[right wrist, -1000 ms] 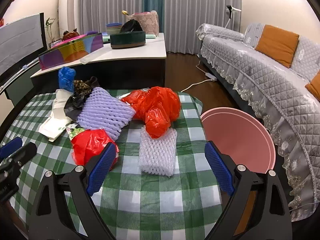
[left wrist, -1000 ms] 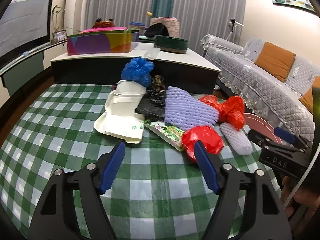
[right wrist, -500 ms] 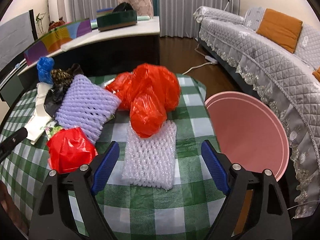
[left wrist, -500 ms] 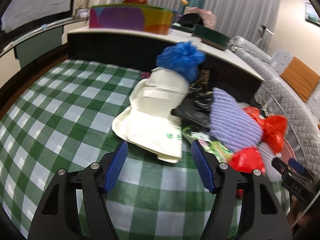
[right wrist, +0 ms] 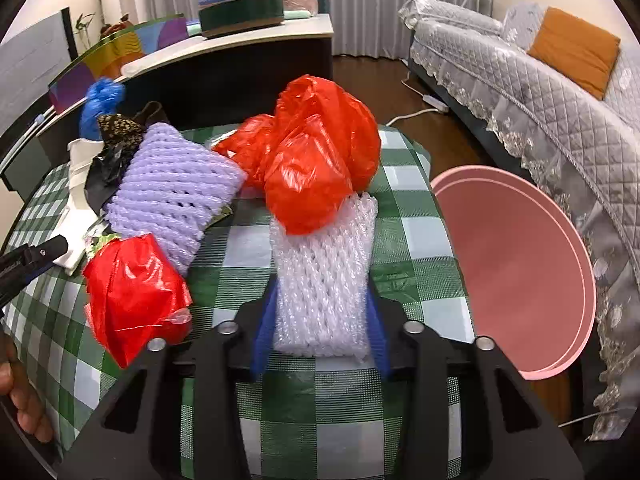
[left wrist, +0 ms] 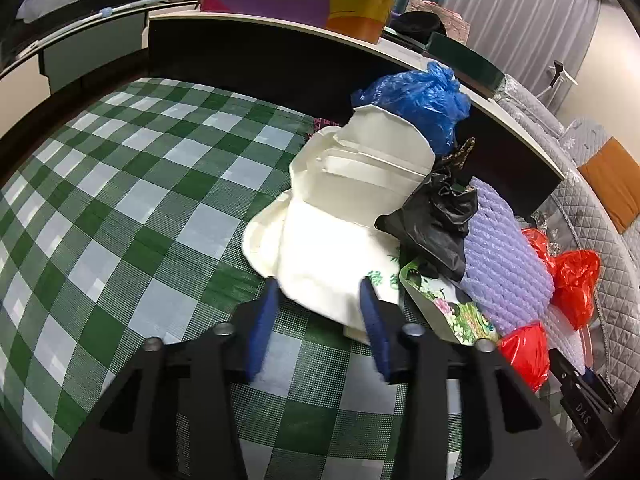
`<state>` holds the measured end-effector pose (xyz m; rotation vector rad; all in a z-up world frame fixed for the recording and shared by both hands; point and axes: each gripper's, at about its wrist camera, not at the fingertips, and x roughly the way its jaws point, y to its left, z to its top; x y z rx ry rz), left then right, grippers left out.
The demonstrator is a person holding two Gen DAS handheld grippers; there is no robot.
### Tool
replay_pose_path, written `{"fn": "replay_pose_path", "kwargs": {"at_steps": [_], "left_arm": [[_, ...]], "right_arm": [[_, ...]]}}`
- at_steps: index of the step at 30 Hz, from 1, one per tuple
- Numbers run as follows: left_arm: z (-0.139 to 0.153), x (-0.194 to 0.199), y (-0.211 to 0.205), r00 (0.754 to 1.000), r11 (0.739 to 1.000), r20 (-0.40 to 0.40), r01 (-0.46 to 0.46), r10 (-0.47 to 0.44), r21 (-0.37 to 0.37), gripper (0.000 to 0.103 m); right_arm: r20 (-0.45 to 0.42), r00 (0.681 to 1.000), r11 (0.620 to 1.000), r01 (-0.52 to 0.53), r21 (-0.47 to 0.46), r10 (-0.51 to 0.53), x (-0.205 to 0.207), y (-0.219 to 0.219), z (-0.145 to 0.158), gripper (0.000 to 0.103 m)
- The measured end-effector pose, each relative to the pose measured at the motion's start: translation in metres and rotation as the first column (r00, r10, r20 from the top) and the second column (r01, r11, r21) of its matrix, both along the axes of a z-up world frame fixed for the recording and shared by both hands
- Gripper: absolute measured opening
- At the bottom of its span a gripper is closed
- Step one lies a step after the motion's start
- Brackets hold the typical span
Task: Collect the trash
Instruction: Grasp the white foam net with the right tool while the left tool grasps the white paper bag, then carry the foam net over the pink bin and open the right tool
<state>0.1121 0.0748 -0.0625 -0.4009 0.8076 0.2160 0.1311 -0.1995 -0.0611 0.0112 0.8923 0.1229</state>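
White foam netting sleeve (right wrist: 324, 280) sits pinched in my right gripper (right wrist: 320, 316); my left gripper (left wrist: 318, 320) has just closed on the cream paper bag (left wrist: 340, 216). Nothing lies in the pink round bin (right wrist: 516, 268) yet.

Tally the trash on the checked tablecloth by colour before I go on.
Red plastic bags: 3
Foam nets: 2, lilac and white
Blue bag: 1
Black bag: 1
Cream paper bag: 1
Floral packet: 1
Total: 9
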Motion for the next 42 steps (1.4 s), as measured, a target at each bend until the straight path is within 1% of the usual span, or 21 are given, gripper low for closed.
{"fn": "replay_pose_path", "kwargs": {"at_steps": [1, 2, 6, 9, 13, 19, 26, 33, 39, 42], "left_arm": [[0.001, 0.000, 0.000, 1.000, 1.000, 0.000, 0.000, 0.000, 0.001, 0.027], [0.001, -0.001, 0.001, 1.000, 1.000, 0.002, -0.001, 0.001, 0.003, 0.024], [0.011, -0.006, 0.000, 1.000, 1.000, 0.031, 0.001, -0.002, 0.021, 0.016], [0.023, -0.013, -0.005, 0.998, 0.998, 0.065, 0.004, -0.008, 0.058, 0.011], [0.037, -0.024, -0.012, 0.995, 0.995, 0.101, 0.013, -0.023, 0.100, 0.002], [0.054, -0.043, -0.016, 0.990, 0.991, 0.137, 0.016, -0.034, 0.134, 0.002], [0.071, -0.067, -0.025, 0.982, 0.980, 0.178, 0.031, -0.067, 0.197, 0.002], [0.086, -0.083, -0.042, 0.969, 0.968, 0.215, 0.070, -0.124, 0.241, 0.002], [0.090, -0.086, -0.056, 0.960, 0.965, 0.226, 0.111, -0.166, 0.237, 0.002], [0.093, -0.085, -0.069, 0.953, 0.959, 0.230, 0.140, -0.199, 0.247, 0.002]], "right_arm": [[0.006, 1.000, 1.000, -0.005, 0.001, 0.005, -0.001, 0.001, 0.002, 0.032], [0.011, 1.000, 1.000, -0.009, 0.001, 0.009, -0.002, 0.001, 0.003, 0.028], [0.023, 1.000, 1.000, -0.022, 0.008, 0.021, -0.007, 0.002, 0.008, 0.016], [0.039, 0.999, 0.999, -0.030, 0.013, 0.030, -0.011, 0.002, 0.014, 0.014], [0.092, 0.995, 0.999, -0.043, 0.024, 0.041, -0.023, 0.001, 0.028, 0.014], [0.162, 0.985, 0.997, -0.068, 0.044, 0.060, -0.043, -0.002, 0.050, 0.014], [0.243, 0.967, 0.997, -0.078, 0.017, 0.071, -0.069, -0.006, 0.074, 0.014], [0.301, 0.953, 1.000, -0.026, -0.004, 0.026, -0.082, -0.023, 0.092, 0.014], [0.321, 0.946, 0.999, 0.037, 0.002, -0.035, -0.085, -0.044, 0.100, 0.014], [0.330, 0.941, 0.997, 0.076, 0.014, -0.077, -0.082, -0.057, 0.103, 0.014]]}}
